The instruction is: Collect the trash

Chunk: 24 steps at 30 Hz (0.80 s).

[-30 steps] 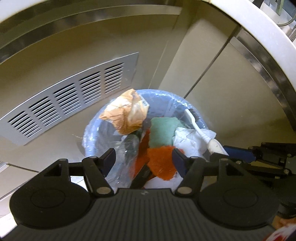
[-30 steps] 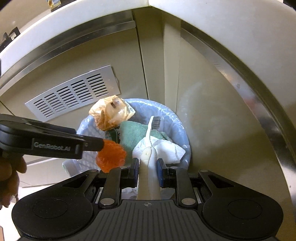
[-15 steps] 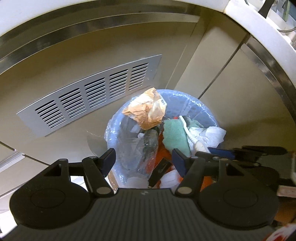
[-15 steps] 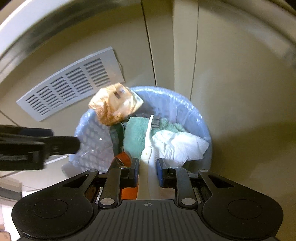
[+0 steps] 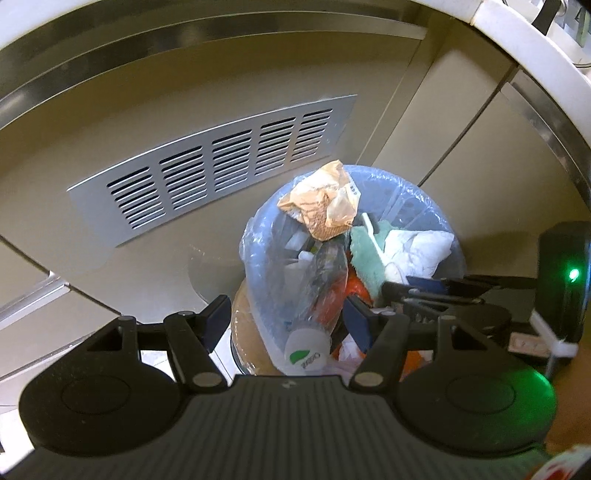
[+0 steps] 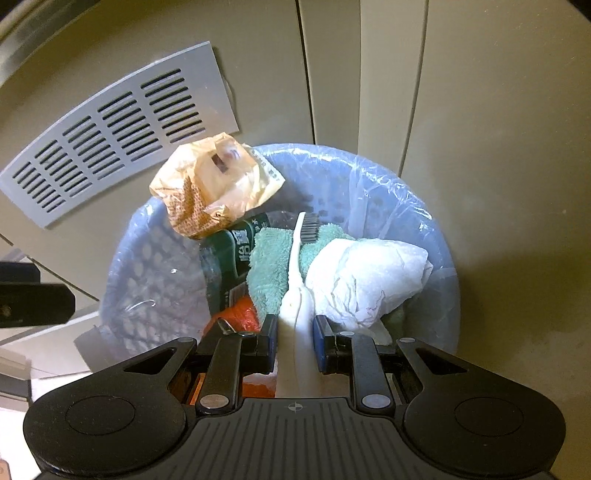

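A blue bin (image 6: 439, 236) lined with clear plastic stands against beige cabinets, full of trash; it also shows in the left wrist view (image 5: 258, 236). My right gripper (image 6: 294, 334) is shut on a white toothbrush (image 6: 295, 258), its bristle head over the green cloth (image 6: 269, 266) in the bin. A white crumpled tissue (image 6: 365, 280), an orange wrapper (image 6: 210, 192), a green-labelled bottle (image 6: 229, 266) and an orange net ball (image 6: 240, 317) lie in the bin. My left gripper (image 5: 288, 321) is open and empty above the bin's near rim.
A grey vent grille (image 5: 207, 166) is on the cabinet panel behind the bin. Beige cabinet doors (image 6: 498, 110) rise behind and to the right. A white counter edge (image 5: 517, 33) curves overhead.
My left gripper has pulled back and up from the bin, open. The orange net ball now lies in the bin. My right gripper has moved closer over the bin with the toothbrush.
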Available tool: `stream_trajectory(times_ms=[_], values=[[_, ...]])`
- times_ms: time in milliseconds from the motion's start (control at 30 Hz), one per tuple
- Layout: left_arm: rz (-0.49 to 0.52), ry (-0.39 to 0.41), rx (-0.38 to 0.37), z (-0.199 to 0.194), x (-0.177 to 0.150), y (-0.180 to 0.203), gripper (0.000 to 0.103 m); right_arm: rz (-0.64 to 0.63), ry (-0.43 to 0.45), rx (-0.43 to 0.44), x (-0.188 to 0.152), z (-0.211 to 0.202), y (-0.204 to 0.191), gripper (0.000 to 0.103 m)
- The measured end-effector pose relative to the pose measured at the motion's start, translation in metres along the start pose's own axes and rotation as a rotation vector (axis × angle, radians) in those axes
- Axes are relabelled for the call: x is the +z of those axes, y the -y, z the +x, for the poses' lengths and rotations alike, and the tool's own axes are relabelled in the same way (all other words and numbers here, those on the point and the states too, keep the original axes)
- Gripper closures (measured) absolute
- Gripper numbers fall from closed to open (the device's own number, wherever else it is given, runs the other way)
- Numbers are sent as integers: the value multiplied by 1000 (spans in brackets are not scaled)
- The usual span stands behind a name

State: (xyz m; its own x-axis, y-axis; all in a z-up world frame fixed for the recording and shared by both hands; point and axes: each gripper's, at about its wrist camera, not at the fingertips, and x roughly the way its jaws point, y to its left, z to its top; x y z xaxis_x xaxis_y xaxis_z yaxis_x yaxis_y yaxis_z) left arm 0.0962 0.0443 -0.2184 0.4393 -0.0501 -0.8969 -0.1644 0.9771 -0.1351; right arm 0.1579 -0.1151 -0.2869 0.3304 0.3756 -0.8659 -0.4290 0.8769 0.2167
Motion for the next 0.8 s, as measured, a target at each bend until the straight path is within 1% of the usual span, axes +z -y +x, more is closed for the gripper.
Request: stream_trajectory(times_ms=[167, 233, 267, 300, 400, 467, 633, 733, 800], values=[[-5, 12, 4, -7, -5, -4, 38, 20, 14, 19, 3, -19, 0, 80], [-7, 20, 4, -12, -7, -4, 35, 20, 26, 22, 2, -30, -1, 66], [-9, 24, 2, -13, -7, -5, 34, 24, 36, 22, 2, -36, -3, 51], [-11, 29, 0, -16, -8, -5, 33, 26, 45, 20, 1, -42, -4, 46], [-10, 39, -2, -21, -9, -3, 32, 25, 51, 16, 0, -59, -9, 46], [-8, 46, -2, -27, -10, -2, 29, 22, 52, 10, -1, -71, -14, 46], [-9, 88, 12, -47, -13, 0, 15, 14, 53, -4, 0, -104, -22, 45], [-16, 115, 26, -62, -16, -2, 9, 16, 77, -19, -1, -129, -26, 42], [-24, 138, 25, -73, -16, -4, 6, 25, 97, -22, -1, -146, -27, 37]])
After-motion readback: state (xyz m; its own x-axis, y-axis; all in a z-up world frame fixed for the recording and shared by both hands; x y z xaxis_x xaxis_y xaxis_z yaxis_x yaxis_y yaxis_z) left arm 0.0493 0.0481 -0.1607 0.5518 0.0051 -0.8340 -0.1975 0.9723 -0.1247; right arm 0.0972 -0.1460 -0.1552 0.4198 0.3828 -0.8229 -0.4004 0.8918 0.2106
